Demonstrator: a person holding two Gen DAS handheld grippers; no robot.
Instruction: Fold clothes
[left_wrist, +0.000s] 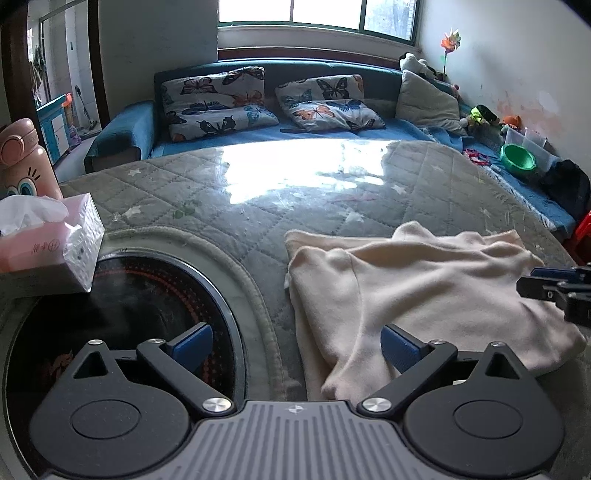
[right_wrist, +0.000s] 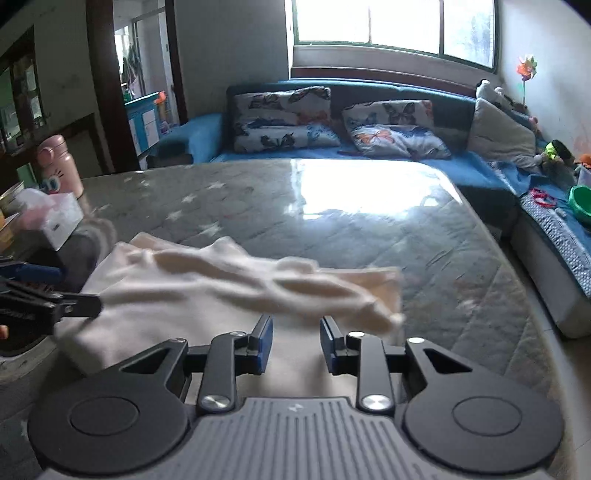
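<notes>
I see the big round table (left_wrist: 332, 192) first, covered in a grey quilted pad with pale stars under a glossy sheet that throws back the window light. Behind it runs the blue sofa (left_wrist: 122, 133) with two butterfly-print cushions (left_wrist: 218, 99) and a plain grey cushion (left_wrist: 428, 99). Set into the table at my near left is a round black glass hob (left_wrist: 122, 295).

The cream garment (left_wrist: 417, 291) lies on the near right part of the table, partly folded, with layered edges on its left side and rumpled ridges across the top. From the right wrist view it spreads from the left edge toward the centre, one end tapering just past the fingers.

My left gripper (left_wrist: 295, 343) hangs over the table with its jaws spread wide and nothing between them; its right finger sits over the garment's near left edge, its left finger over the hob. My right gripper (right_wrist: 296, 343) hovers over the garment's near edge, jaws partly apart, and the cloth lies below the gap; I see no pad pressing on it.

At far left stand a pink tissue pack (left_wrist: 51, 243) and, behind it, a pink bottle (left_wrist: 26, 158). A green bowl (left_wrist: 517, 157) sits on the sofa at right.
</notes>
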